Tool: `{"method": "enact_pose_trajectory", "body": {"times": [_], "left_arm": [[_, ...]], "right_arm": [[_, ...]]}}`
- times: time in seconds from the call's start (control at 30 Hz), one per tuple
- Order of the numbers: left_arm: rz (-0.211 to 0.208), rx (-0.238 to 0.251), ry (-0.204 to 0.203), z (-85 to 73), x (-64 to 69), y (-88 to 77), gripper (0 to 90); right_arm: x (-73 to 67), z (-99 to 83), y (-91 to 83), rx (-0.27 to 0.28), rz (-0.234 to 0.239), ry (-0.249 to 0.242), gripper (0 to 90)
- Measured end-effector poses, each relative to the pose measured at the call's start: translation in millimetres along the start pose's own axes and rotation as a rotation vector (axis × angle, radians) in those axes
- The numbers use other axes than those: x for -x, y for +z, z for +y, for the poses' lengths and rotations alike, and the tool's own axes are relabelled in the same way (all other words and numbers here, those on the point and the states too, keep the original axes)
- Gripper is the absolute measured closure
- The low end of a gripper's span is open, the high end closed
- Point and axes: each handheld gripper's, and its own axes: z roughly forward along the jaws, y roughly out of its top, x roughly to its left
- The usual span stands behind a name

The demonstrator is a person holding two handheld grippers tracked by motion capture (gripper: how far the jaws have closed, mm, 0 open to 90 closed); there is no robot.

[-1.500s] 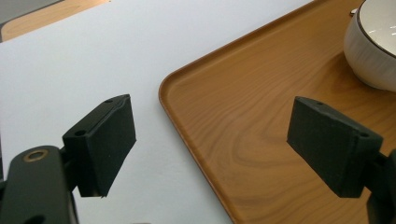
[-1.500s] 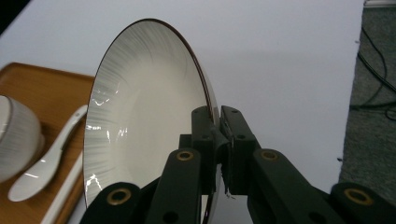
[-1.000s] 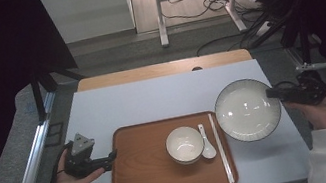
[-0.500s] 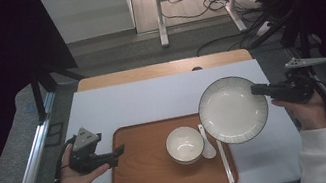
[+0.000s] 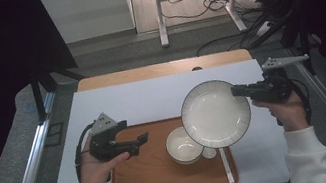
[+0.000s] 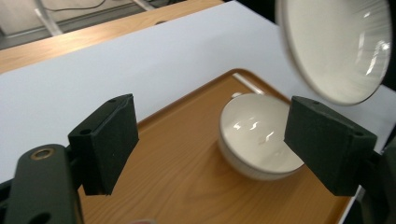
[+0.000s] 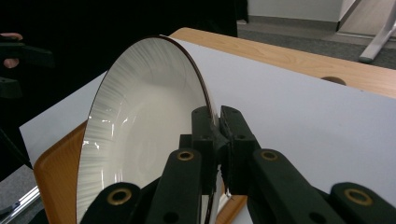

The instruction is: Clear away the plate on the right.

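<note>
A: Nearest us, what sits on the rectangular brown wooden tray?

B: One small round white ceramic bowl, with one white ceramic spoon just at its three o'clock, and a pale pair of chopsticks lying along the tray's right edge. I count them as two sticks, though they read as one strip.

A: And the left gripper?

B: It hovers over the tray's left half, at the bowl's nine o'clock, jaws spread wide with nothing between them. In the left gripper view the small bowl lies beyond the gap, so I judge it is lined up to steady or fetch that bowl.

A: The big dish?

B: One wide white shallow bowl with a dark rim hangs tilted in the air at the small bowl's one o'clock, overlapping it from above. The right gripper is clamped tight on its rim at three o'clock. An edge grip tips it steeply, probably to carry it clear of the other dishes.

A: Farther off?

B: The white tabletop, then one wooden strip at twelve o'clock.
</note>
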Motion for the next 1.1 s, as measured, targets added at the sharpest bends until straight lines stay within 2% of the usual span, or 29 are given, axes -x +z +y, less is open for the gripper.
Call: {"method": "enact_pose_trajectory", "body": {"times": [0.1,0.2,0.33,0.57,0.67,0.8,0.9,0.97,1.1], "left_arm": [[-0.028,-0.008,0.000,7.3,2.0,10.0,17.9],[-0.067,-0.010,-0.025,13.3,3.1,22.0,19.7],[-0.108,-0.026,-0.032,20.0,6.7,38.3,21.6],[-0.150,-0.047,-0.039,29.1,10.0,56.6,27.0],[-0.176,-0.066,-0.036,30.9,9.9,63.6,35.7],[-0.212,-0.078,-0.056,31.8,7.7,70.2,54.5],[-0.218,-0.082,-0.065,31.9,6.6,72.2,67.6],[-0.205,-0.087,-0.062,31.7,5.0,72.0,75.6],[-0.242,-0.091,-0.090,31.3,-1.1,71.4,79.3]], "right_arm": [[-7.4,4.0,8.1,0.002,0.010,-0.021,85.5],[-14.2,7.2,14.9,-0.002,0.022,-0.033,85.5],[-21.3,10.2,24.1,-0.010,0.040,-0.053,85.5],[-28.8,12.7,36.6,-0.021,0.062,-0.072,85.4],[-32.0,13.3,39.9,-0.026,0.071,-0.083,85.3],[-36.8,14.1,42.3,-0.027,0.087,-0.093,85.3],[-39.4,14.6,43.4,-0.027,0.099,-0.102,85.3],[-40.7,14.8,44.0,-0.026,0.105,-0.109,85.2],[-41.7,14.6,44.5,-0.022,0.109,-0.111,85.1]]}}
